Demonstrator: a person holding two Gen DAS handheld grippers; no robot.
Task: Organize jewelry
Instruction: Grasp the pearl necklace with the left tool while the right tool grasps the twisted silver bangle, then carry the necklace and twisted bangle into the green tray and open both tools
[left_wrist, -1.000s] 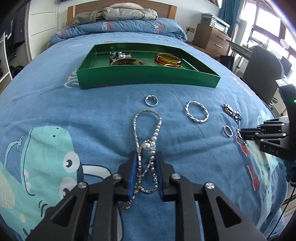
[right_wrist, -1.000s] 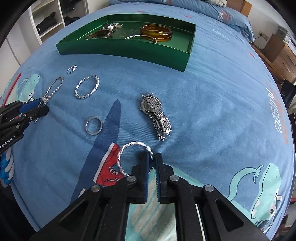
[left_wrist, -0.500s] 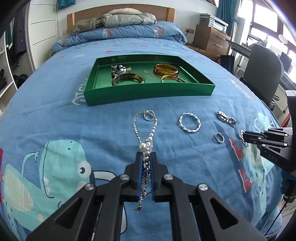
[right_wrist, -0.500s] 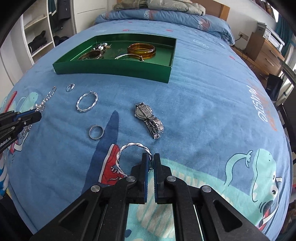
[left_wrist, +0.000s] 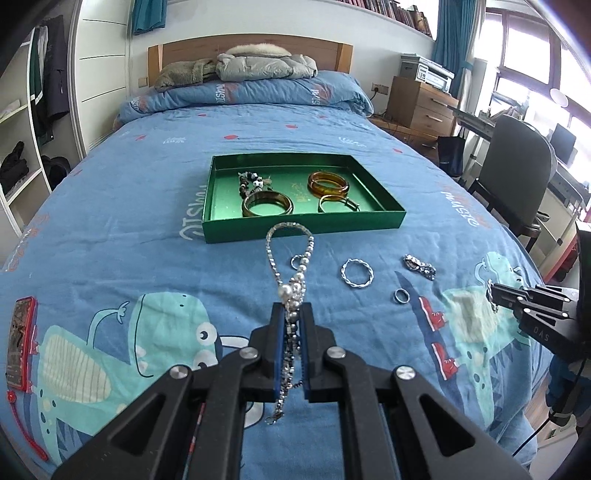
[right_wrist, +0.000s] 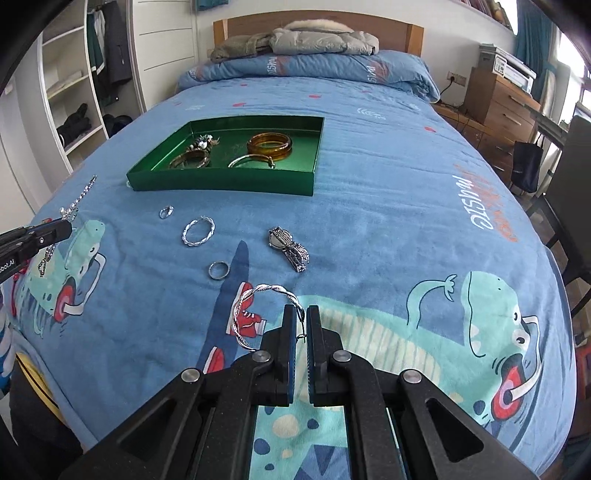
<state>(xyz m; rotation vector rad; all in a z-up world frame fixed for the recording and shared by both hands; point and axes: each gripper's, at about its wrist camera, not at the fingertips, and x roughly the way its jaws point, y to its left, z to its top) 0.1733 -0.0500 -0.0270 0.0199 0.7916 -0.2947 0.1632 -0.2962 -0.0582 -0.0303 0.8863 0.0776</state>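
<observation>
My left gripper (left_wrist: 292, 314) is shut on a silver and pearl necklace (left_wrist: 291, 258), lifted above the blue bedspread; its loop hangs forward toward the green tray (left_wrist: 303, 223). My right gripper (right_wrist: 302, 317) is shut on a twisted silver hoop (right_wrist: 255, 299), held above the bed. The tray (right_wrist: 221, 182) holds amber bangles (right_wrist: 269, 144), a brown bangle (left_wrist: 267, 205) and a beaded piece (left_wrist: 251, 181). On the bed lie a second twisted hoop (right_wrist: 198, 231), a plain ring (right_wrist: 218, 270), a small ring (right_wrist: 166, 212) and a silver watch (right_wrist: 290, 248).
A red phone (left_wrist: 20, 339) lies on the bed at the left edge. A chair (left_wrist: 517, 184) and a wooden dresser (left_wrist: 421, 107) stand to the right of the bed. Shelves (right_wrist: 66, 92) stand to the left. Pillows and jackets lie at the headboard.
My left gripper closed on the necklace and raised it off the bed. My right gripper raised the twisted hoop. Both views now sit higher and farther from the tray.
</observation>
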